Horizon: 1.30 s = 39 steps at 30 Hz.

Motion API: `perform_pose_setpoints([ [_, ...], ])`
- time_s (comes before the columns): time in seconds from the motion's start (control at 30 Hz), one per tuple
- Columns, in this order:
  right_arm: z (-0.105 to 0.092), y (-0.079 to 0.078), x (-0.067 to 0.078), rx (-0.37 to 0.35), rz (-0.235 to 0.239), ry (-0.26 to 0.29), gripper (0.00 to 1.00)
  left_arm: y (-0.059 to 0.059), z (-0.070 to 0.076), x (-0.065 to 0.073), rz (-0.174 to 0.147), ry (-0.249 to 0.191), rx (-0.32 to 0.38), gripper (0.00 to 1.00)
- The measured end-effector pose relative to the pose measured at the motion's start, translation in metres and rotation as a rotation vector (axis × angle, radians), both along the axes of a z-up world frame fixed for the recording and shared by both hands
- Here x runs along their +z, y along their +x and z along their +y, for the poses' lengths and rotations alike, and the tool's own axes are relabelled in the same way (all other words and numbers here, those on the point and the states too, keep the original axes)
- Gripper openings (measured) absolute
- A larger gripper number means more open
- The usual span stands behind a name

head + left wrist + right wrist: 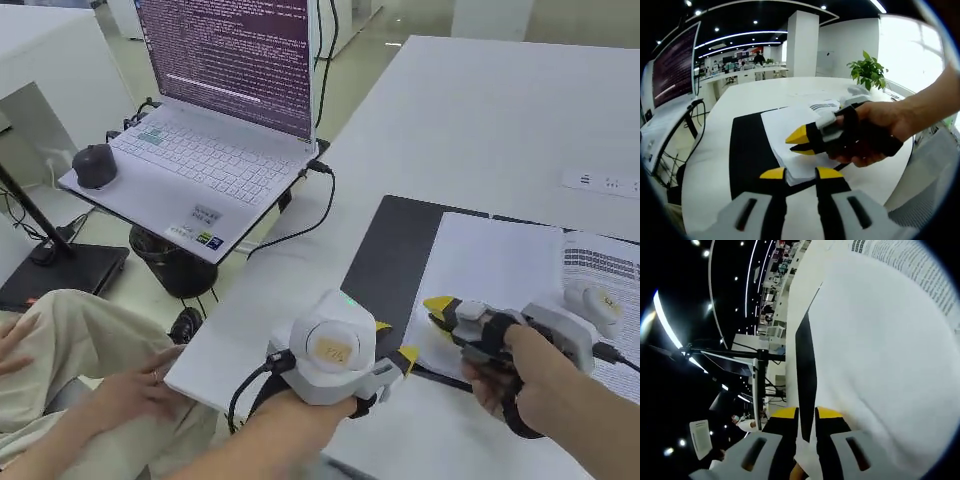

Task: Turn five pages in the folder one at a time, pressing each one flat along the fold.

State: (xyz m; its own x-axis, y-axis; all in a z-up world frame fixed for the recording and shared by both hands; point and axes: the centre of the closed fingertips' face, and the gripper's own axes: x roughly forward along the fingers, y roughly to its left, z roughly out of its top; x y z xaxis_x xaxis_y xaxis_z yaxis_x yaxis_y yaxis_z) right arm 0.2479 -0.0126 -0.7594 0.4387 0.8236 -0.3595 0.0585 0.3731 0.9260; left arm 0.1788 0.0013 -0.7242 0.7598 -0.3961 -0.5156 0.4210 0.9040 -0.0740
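A black folder (390, 260) lies open on the white table (470, 120), with a blank white page (490, 270) on top and a printed page (600, 270) to its right. My right gripper (438, 310) sits at the blank page's left edge. In the right gripper view the sheet (880, 350) runs between the nearly closed yellow tips of the right gripper (806, 413). My left gripper (397, 342) hovers open at the folder's near edge, nothing between its tips. In the left gripper view, the left gripper (801, 173) points at the right gripper (796, 141), the page (785, 125) and the black cover (747, 150).
A laptop (230, 100) with a mouse (95, 165) stands on a stand to the left, its cable (290, 235) trailing to the table. A power strip (600, 183) lies at the far right. A seated person's hand (140, 385) is at lower left.
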Motion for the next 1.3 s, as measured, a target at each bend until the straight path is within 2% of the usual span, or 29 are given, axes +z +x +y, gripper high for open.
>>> perform_pose_setpoints([
  [0.1,-0.021,0.006,0.008,-0.028,-0.012,0.023,0.11,0.011,-0.013,-0.013,0.017,0.019,-0.028,0.21],
  [0.17,-0.039,0.011,0.008,-0.042,-0.018,0.014,0.1,0.018,-0.022,-0.02,0.023,0.025,-0.042,0.2],
  [0.33,-0.083,0.02,0.005,-0.104,-0.019,-0.007,0.07,0.035,-0.028,-0.04,0.052,0.06,-0.024,0.21],
  [0.47,-0.11,0.026,0.003,-0.143,-0.015,-0.021,0.06,0.038,-0.027,-0.056,0.086,0.093,0.001,0.21],
  [0.53,-0.12,0.029,0.003,-0.162,-0.018,-0.022,0.03,0.034,-0.024,-0.065,0.111,0.118,0.014,0.2],
  [0.57,-0.123,0.031,0.004,-0.167,-0.018,-0.022,0.03,0.033,-0.023,-0.067,0.112,0.128,0.012,0.2],
  [0.6,-0.126,0.033,0.003,-0.17,-0.018,-0.021,0.02,0.033,-0.024,-0.065,0.086,0.113,0.017,0.2],
  [0.67,-0.131,0.037,0.003,-0.174,-0.019,-0.022,0.0,0.034,-0.023,-0.063,0.075,0.065,0.066,0.2],
  [0.7,-0.134,0.039,0.002,-0.176,-0.022,-0.03,0.0,0.034,-0.022,-0.063,0.068,0.058,0.071,0.19],
  [0.77,-0.137,0.043,0.001,-0.181,-0.025,-0.043,0.0,0.033,-0.021,-0.064,0.022,0.099,0.044,0.18],
  [0.93,-0.138,0.056,-0.002,-0.187,-0.009,-0.029,0.0,0.032,-0.021,-0.064,0.014,0.08,0.056,0.18],
  [1.03,-0.136,0.06,-0.004,-0.161,0.004,-0.041,0.0,0.033,-0.02,-0.065,0.01,0.072,0.055,0.18],
  [1.27,-0.136,0.069,-0.02,-0.133,0.042,-0.061,0.0,0.034,-0.019,-0.066,0.007,0.075,0.054,0.18],
  [1.3,-0.135,0.073,-0.02,-0.142,0.042,-0.036,0.0,0.034,-0.019,-0.065,0.006,0.077,0.052,0.18],
])
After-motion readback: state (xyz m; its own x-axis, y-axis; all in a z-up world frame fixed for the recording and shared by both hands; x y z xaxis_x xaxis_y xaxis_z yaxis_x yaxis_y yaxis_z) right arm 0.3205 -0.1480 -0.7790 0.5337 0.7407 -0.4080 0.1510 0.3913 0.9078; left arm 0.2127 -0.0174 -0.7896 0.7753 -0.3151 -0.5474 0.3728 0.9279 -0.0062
